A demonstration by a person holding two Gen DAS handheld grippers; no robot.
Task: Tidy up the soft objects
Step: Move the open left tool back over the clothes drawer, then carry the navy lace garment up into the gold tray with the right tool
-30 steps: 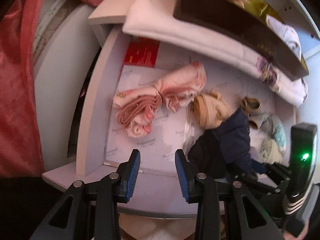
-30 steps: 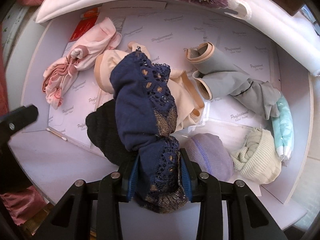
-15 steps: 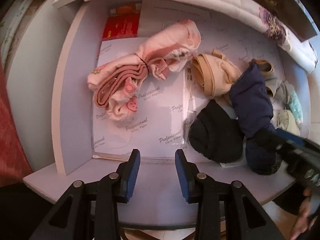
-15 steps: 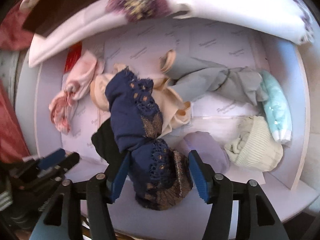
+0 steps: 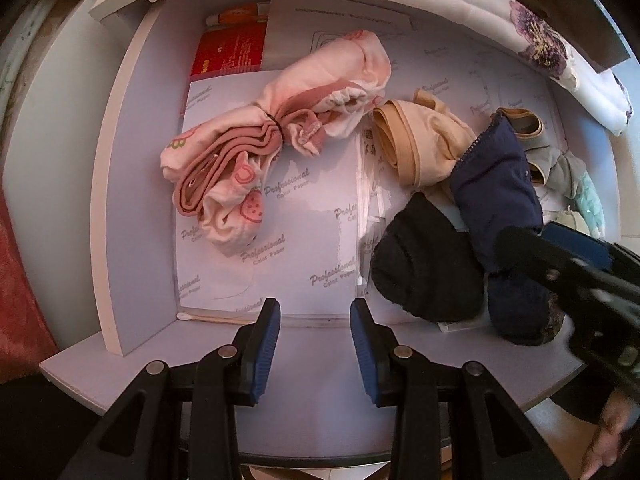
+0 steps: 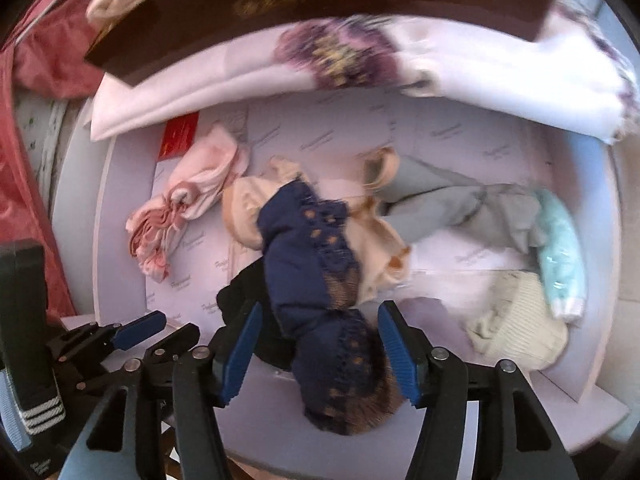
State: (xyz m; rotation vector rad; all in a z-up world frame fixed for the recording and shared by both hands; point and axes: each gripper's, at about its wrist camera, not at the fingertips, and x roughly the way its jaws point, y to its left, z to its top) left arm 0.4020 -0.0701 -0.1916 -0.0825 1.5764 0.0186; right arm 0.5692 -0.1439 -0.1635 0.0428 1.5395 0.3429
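A navy lace garment (image 6: 320, 280) lies on the shelf's front, draped over a beige garment (image 6: 376, 236) and a black one (image 6: 244, 300); it also shows in the left wrist view (image 5: 496, 196). My right gripper (image 6: 318, 352) is open, its blue pads on either side of the navy garment's lower end without pinching it. My left gripper (image 5: 315, 344) is open and empty at the shelf's front edge, in front of a pink tied bundle (image 5: 272, 136). The black garment (image 5: 424, 264) and beige garment (image 5: 420, 144) lie to its right.
The white shelf compartment (image 5: 132, 200) has side walls and paper sheets on its floor. A red packet (image 5: 228, 52) lies at the back left. Grey (image 6: 452, 204), mint (image 6: 560, 248) and cream knit (image 6: 520, 320) items fill the right. A flowered white cloth (image 6: 340, 56) lies above.
My right gripper has opened and let go of the navy garment, then pulled back a little. My left gripper has swung toward the shelf and closer to the pink bundle.
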